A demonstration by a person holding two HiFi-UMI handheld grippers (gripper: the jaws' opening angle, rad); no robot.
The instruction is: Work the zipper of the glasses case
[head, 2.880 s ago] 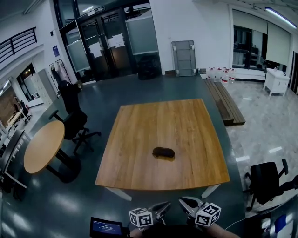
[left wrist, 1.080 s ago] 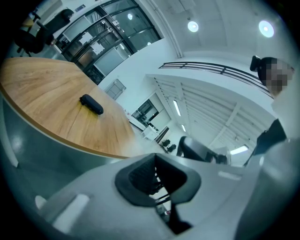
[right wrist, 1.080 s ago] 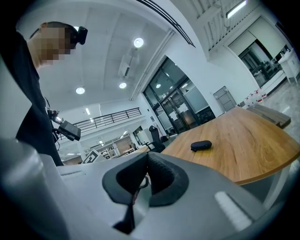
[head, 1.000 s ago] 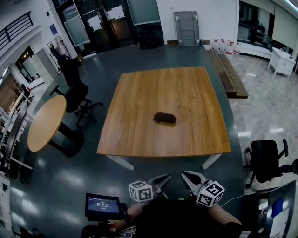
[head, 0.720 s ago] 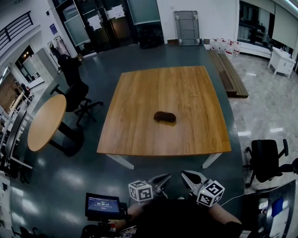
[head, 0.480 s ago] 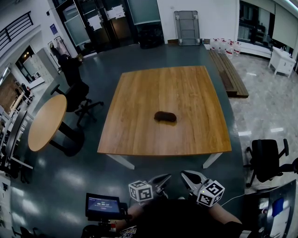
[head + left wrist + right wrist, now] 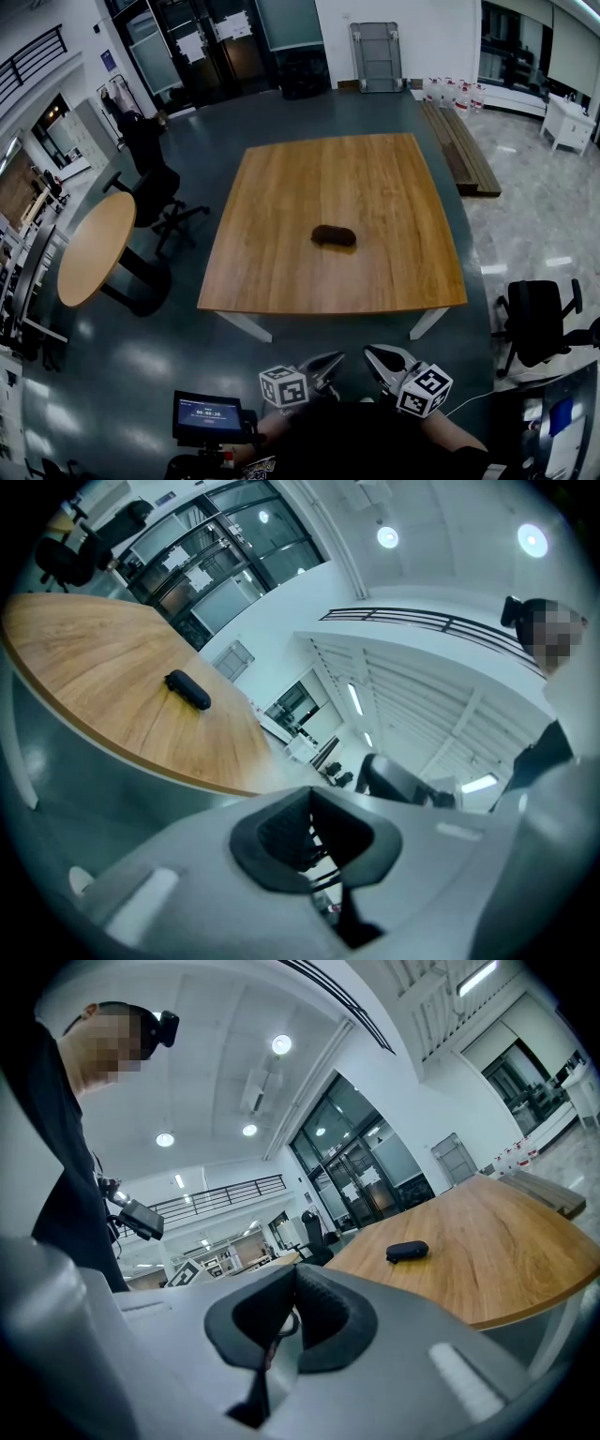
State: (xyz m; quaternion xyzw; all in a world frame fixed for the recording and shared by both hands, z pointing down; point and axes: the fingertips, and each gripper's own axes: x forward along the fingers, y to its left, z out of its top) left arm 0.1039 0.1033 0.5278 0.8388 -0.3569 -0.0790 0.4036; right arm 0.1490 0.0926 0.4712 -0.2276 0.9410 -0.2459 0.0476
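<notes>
Dark oval glasses case [image 7: 333, 235] rests on wooden table [image 7: 375, 183].

R claw [image 7: 292, 1297] closed, empty; glasses case [image 7: 407, 1252] on table [image 7: 511, 1265] well ahead

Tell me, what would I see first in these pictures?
A big square wooden table fills the middle of the room, with one small dark glasses case lying alone near its centre. At the bottom, the left claw and right claw hang shut and empty, well short of the table.
</notes>
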